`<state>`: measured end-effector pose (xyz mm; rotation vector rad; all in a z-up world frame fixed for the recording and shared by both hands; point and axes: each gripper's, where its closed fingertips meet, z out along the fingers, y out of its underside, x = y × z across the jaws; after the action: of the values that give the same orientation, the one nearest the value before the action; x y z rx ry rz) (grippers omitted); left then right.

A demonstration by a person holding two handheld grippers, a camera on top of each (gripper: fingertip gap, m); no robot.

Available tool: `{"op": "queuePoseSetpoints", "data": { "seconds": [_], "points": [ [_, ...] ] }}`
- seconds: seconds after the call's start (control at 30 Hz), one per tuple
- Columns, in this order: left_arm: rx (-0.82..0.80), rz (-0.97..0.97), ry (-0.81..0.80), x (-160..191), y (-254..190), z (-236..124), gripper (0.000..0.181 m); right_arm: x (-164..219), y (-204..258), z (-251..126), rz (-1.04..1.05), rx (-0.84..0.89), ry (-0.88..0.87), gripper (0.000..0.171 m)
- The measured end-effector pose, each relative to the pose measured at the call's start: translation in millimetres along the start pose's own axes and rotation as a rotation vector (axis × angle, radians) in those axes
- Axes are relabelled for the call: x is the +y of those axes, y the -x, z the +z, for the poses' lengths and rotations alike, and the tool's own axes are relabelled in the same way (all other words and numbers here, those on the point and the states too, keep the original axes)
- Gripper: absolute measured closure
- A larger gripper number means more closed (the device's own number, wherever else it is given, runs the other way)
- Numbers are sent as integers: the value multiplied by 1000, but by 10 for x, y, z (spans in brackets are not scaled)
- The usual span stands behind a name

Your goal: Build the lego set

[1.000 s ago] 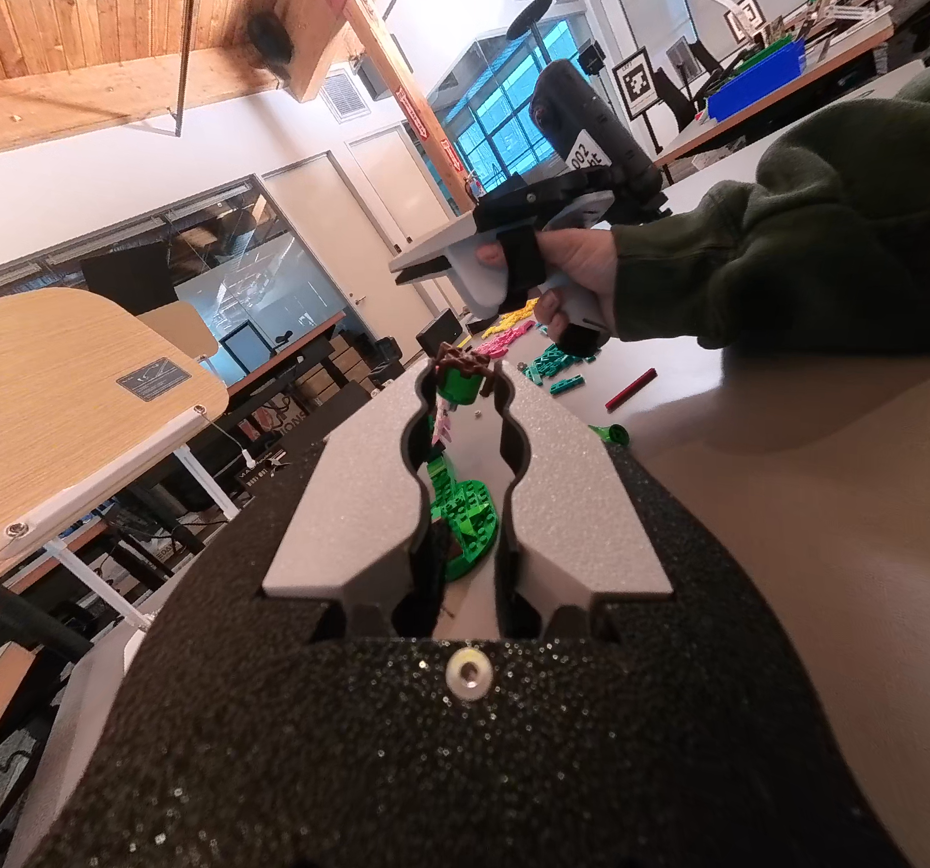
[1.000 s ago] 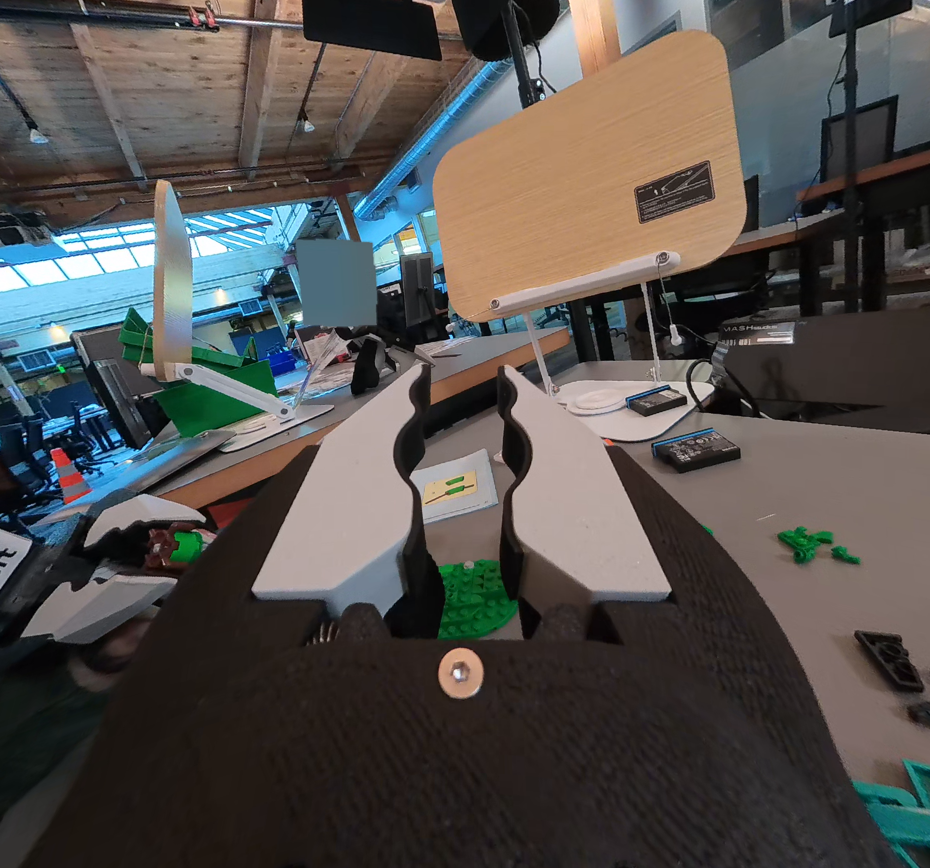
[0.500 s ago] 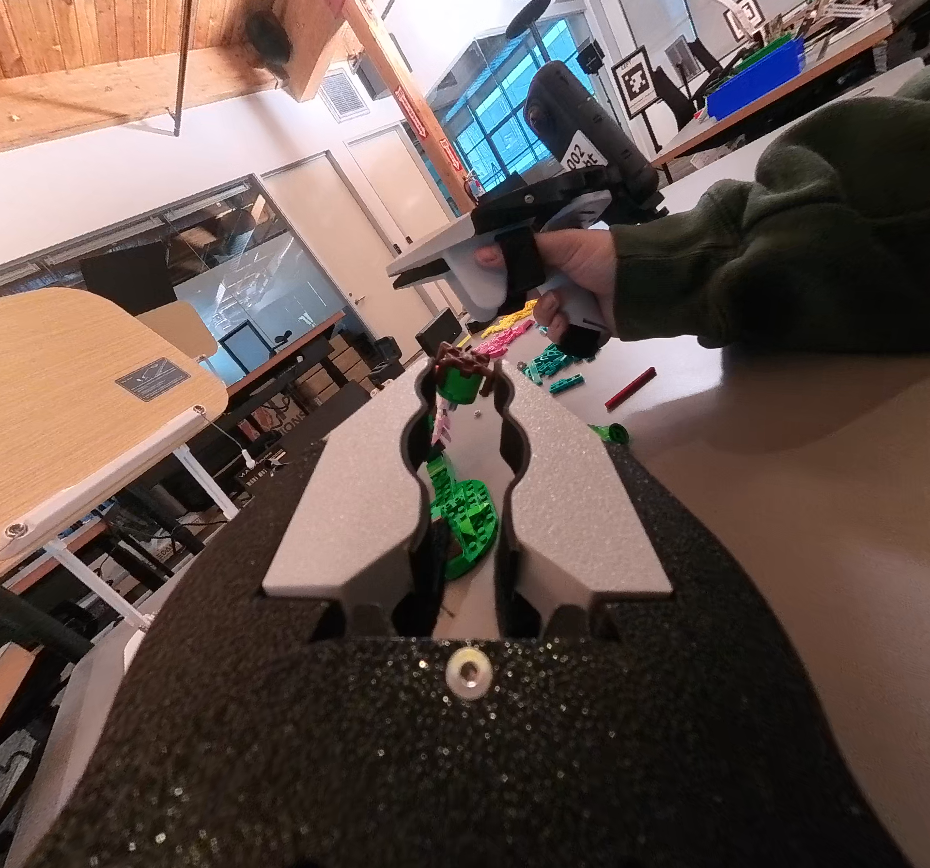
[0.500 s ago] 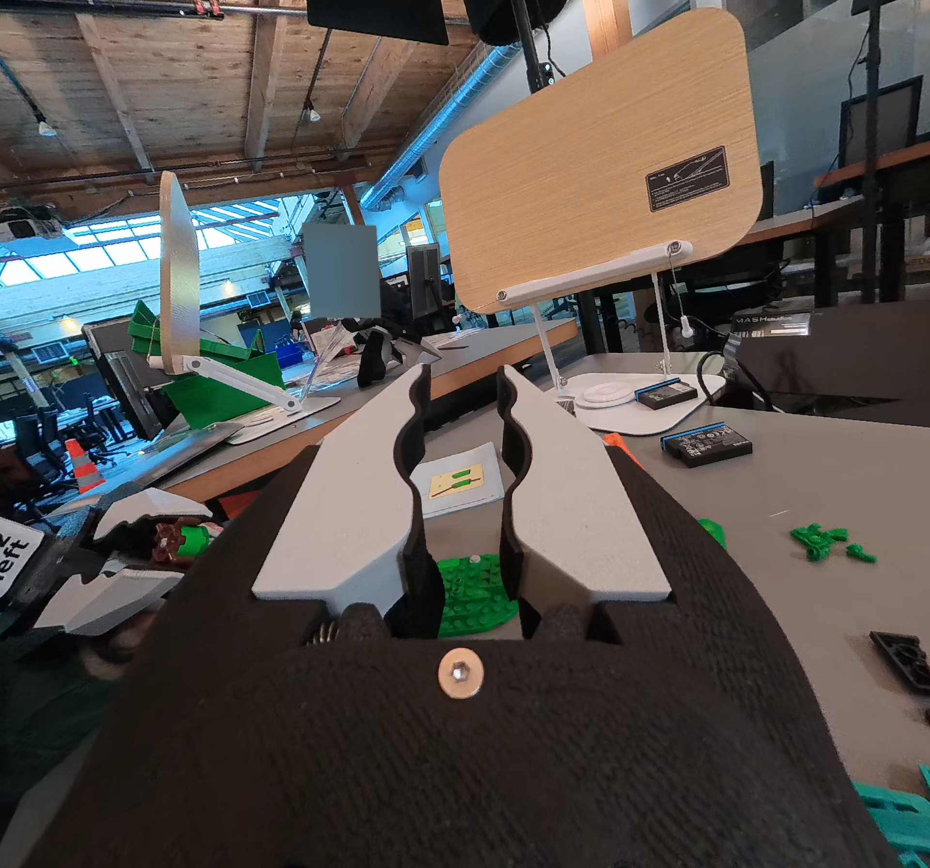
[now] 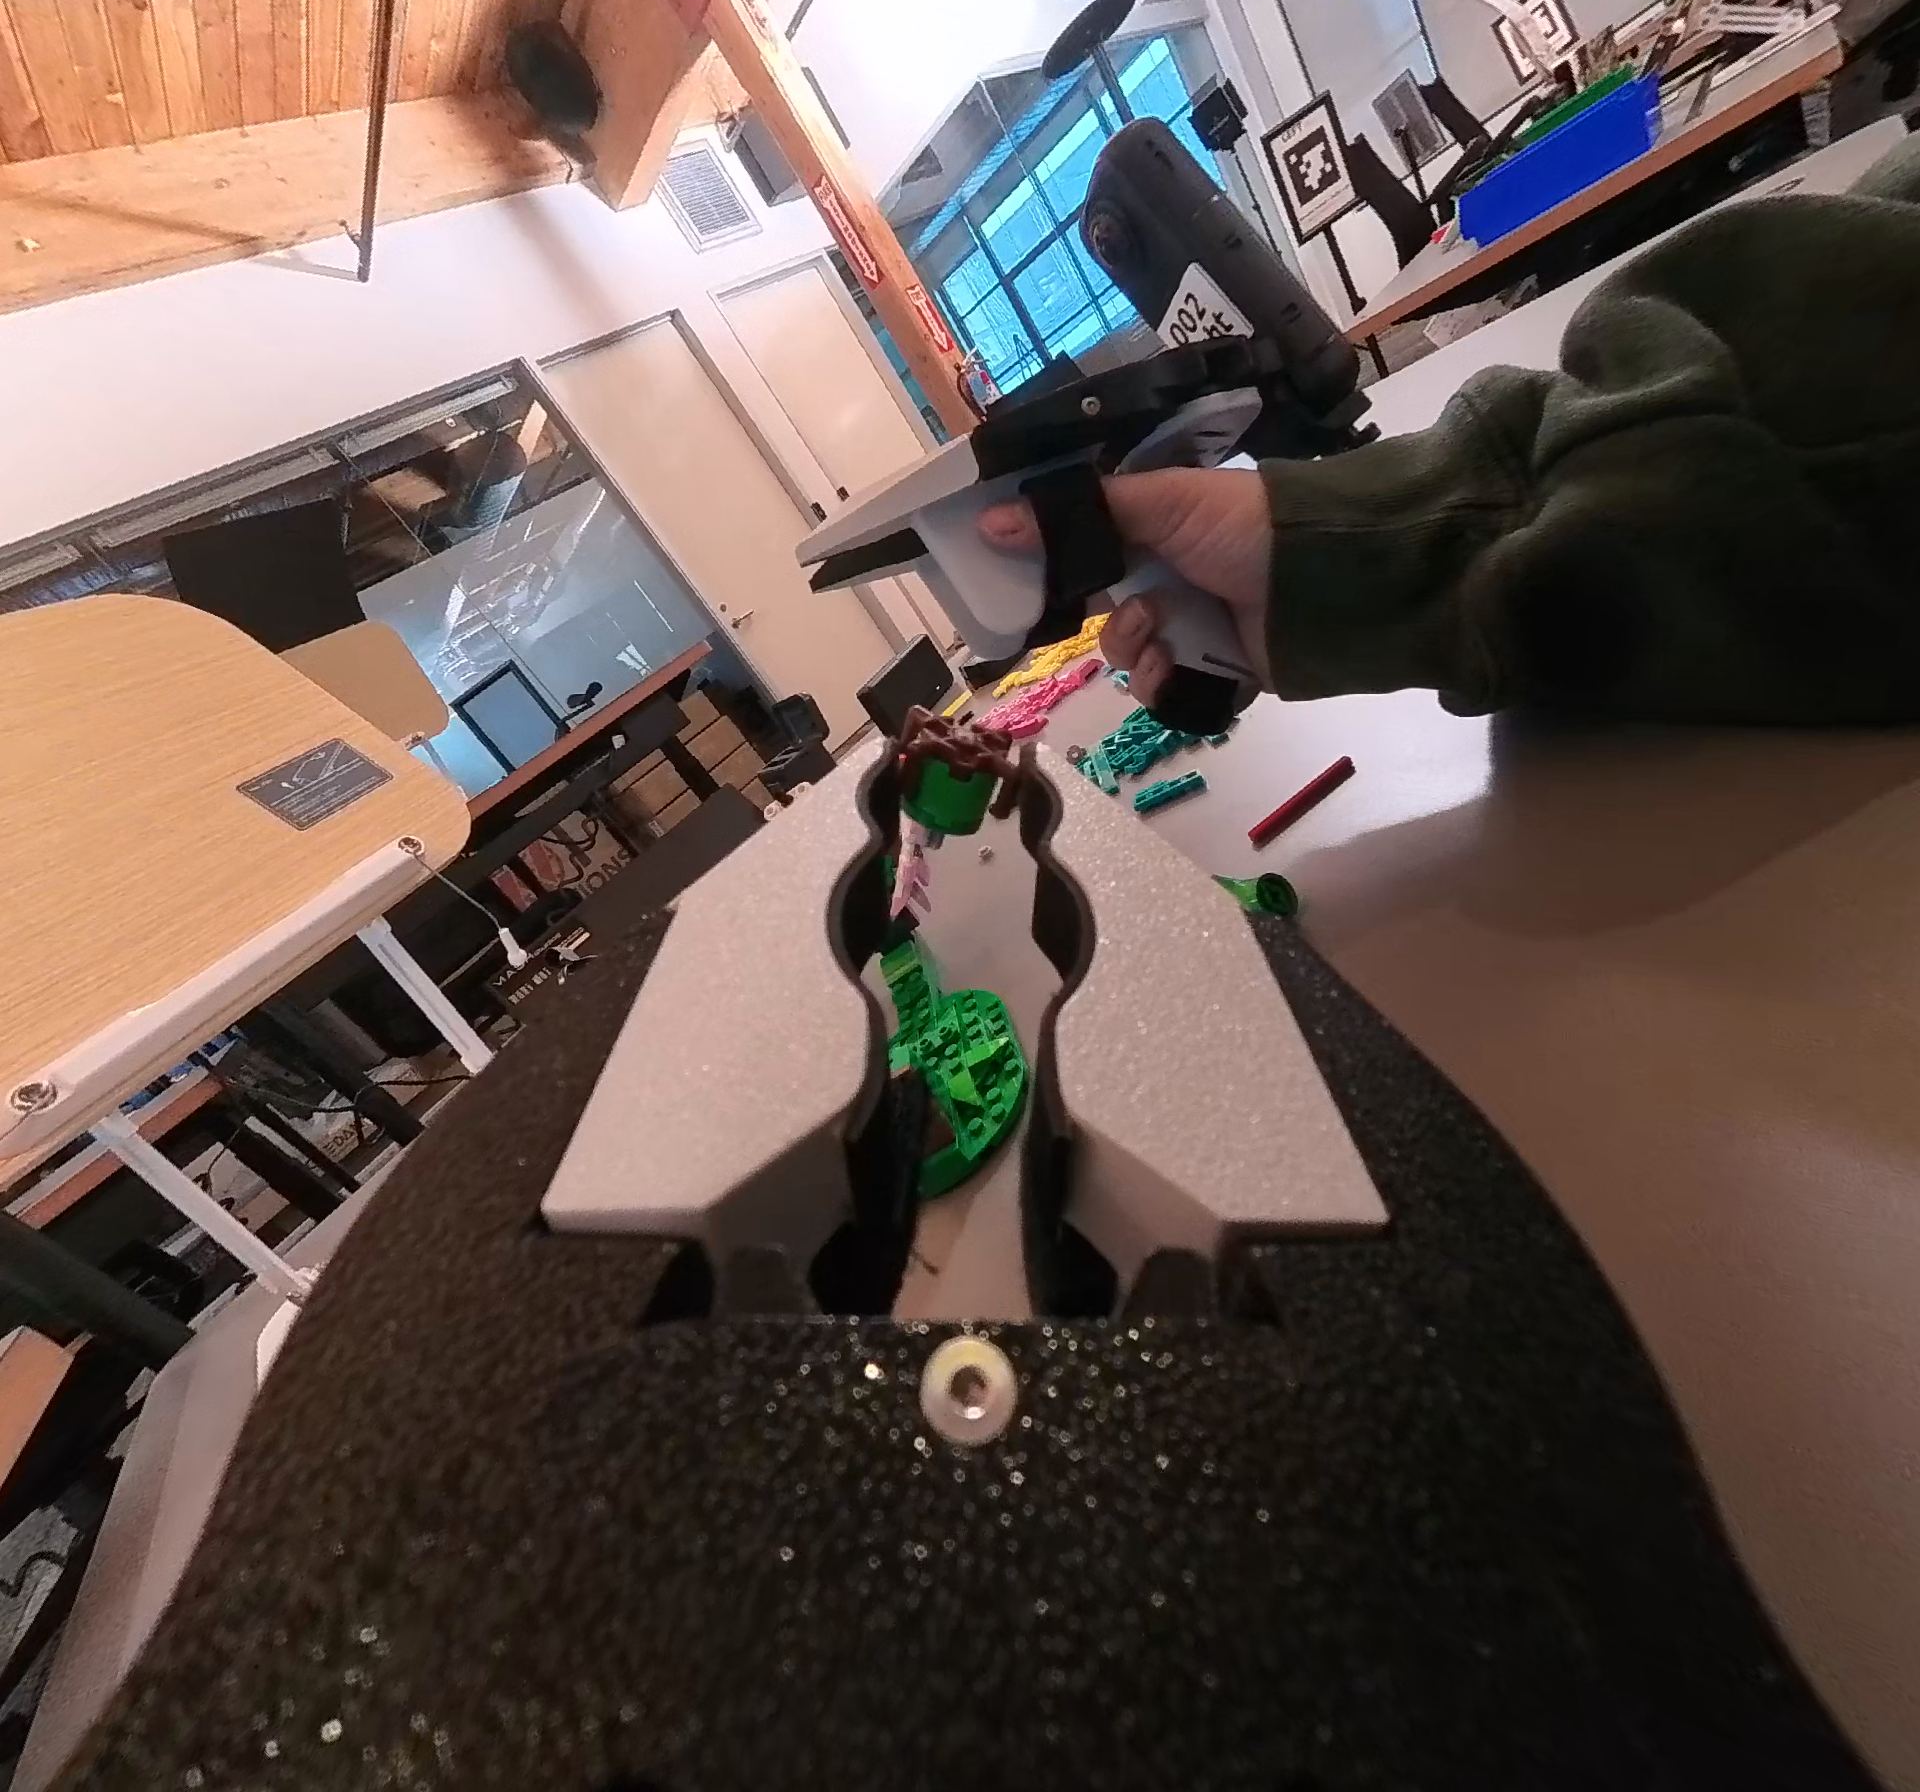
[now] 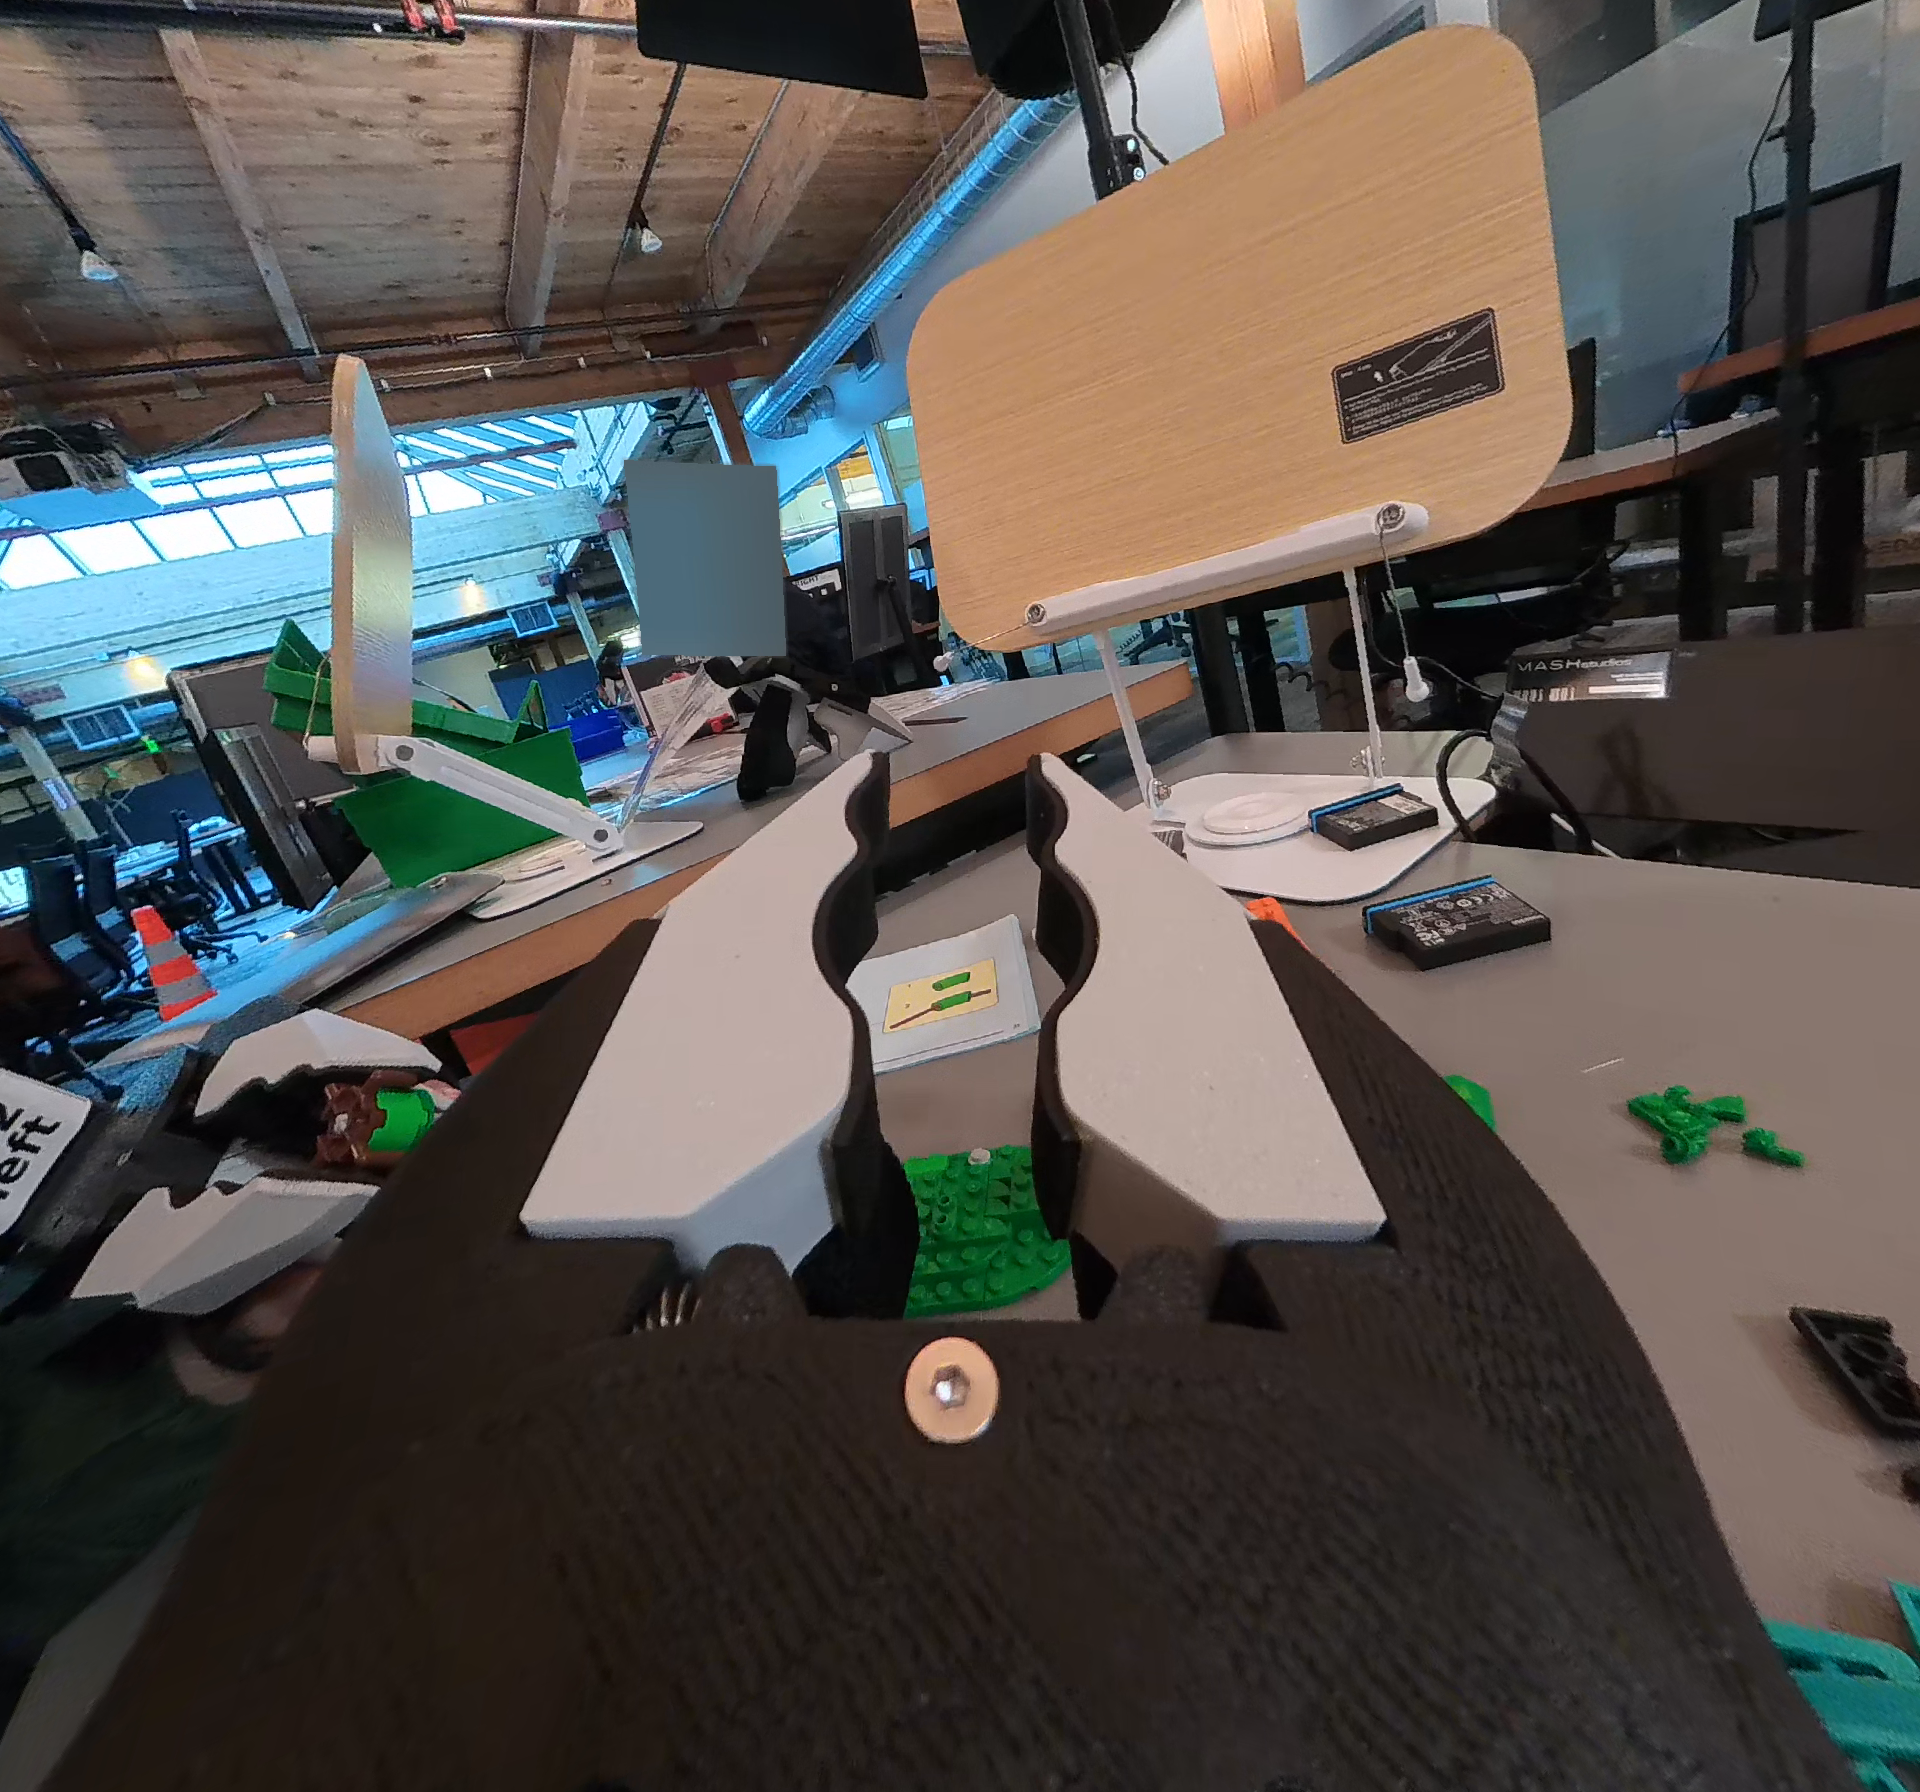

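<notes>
Left claw (image 5: pixel 951 786) pinches the brown-and-green flower piece (image 5: pixel 943 786) at its tips, lifted above the desk (image 5: pixel 1558 1067). Right claw (image 6: pixel 951 797) hangs parted and empty over the round green base (image 6: pixel 977 1233), which sits near the desk's middle with little on it. The instruction booklet (image 6: pixel 951 1004) lies open beyond. Early going, by my read: green bits (image 6: pixel 1704 1124), teal, pink and yellow piles (image 5: pixel 1049 693) lie loose.

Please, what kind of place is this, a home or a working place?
Most likely a shared open workshop or office, not a home: long work tables, an exposed wooden beam ceiling with a ventilation pipe, and a glass-walled room. Loose lego pieces lie on the grey table.
</notes>
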<state>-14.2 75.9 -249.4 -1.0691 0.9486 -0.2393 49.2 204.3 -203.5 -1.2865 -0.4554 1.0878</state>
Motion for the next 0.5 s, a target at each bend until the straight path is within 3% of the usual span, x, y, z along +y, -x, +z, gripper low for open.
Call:
{"op": "queuePoseSetpoints", "data": {
  "seconds": [0.5],
  "points": [
    [1, 1, -1, 0, 4, 1, 161, 28, 10, 12, 6, -7, 12, 147]
  ]
}}
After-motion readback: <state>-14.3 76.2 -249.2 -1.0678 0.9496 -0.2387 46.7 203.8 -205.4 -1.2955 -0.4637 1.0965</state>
